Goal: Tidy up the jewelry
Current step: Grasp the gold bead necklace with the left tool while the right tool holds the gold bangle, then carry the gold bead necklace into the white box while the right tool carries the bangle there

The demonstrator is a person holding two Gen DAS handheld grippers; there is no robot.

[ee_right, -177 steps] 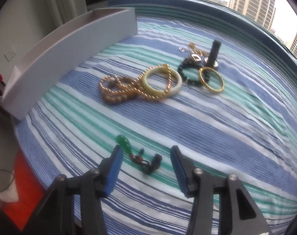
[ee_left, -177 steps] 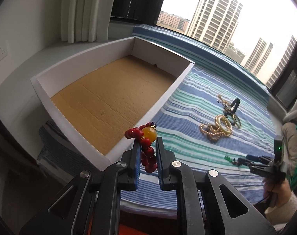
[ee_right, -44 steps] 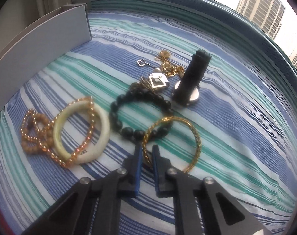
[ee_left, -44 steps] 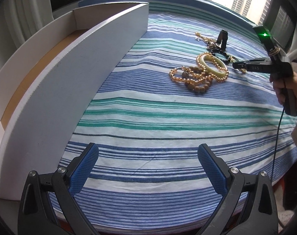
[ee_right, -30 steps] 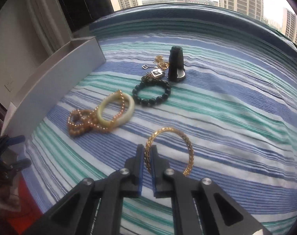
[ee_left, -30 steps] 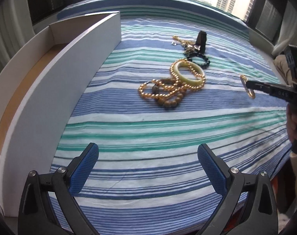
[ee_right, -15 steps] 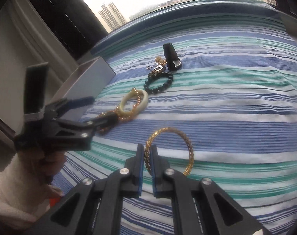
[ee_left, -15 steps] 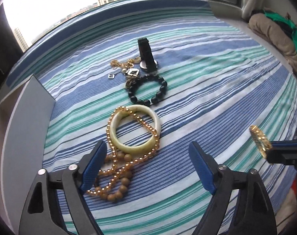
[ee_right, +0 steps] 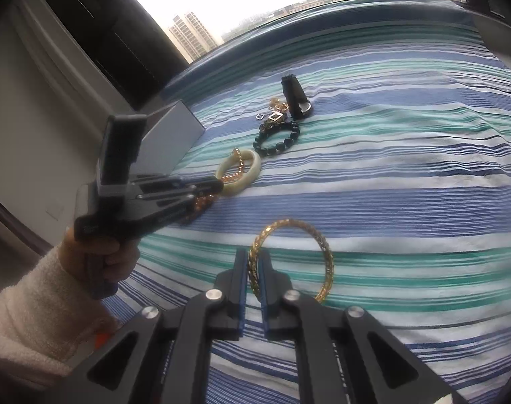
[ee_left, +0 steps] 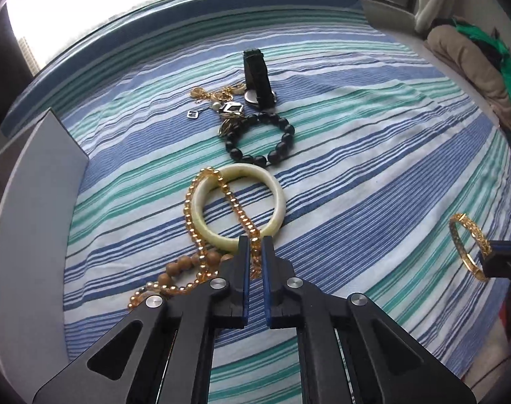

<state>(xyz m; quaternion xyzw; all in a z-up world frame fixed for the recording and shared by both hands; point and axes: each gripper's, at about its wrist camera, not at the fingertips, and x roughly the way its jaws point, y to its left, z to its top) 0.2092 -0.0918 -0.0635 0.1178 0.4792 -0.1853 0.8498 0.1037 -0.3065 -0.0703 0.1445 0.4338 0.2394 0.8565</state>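
Observation:
My left gripper point(ee_left: 254, 247) is shut on the amber bead chain point(ee_left: 236, 212) where it crosses the near edge of the pale jade bangle point(ee_left: 275, 195); both lie on the striped cloth. It also shows in the right wrist view point(ee_right: 218, 183), low over the bangle point(ee_right: 252, 165). My right gripper point(ee_right: 253, 262) is shut on a gold bangle point(ee_right: 326, 252) and holds it above the cloth; that bangle shows at the right of the left wrist view point(ee_left: 470, 239). A black bead bracelet point(ee_left: 282, 144) lies beyond the jade bangle.
A white box point(ee_left: 26, 208) stands at the left, also in the right wrist view point(ee_right: 174, 138). Wooden beads point(ee_left: 184, 264), small gold pieces point(ee_left: 221, 96) and a black watch point(ee_left: 258, 77) lie on the cloth. Folded clothes point(ee_left: 467, 57) sit far right.
My left gripper has dropped to the cloth and shut on the amber bead chain at the jade bangle. My right gripper still holds the gold bangle, about where it was.

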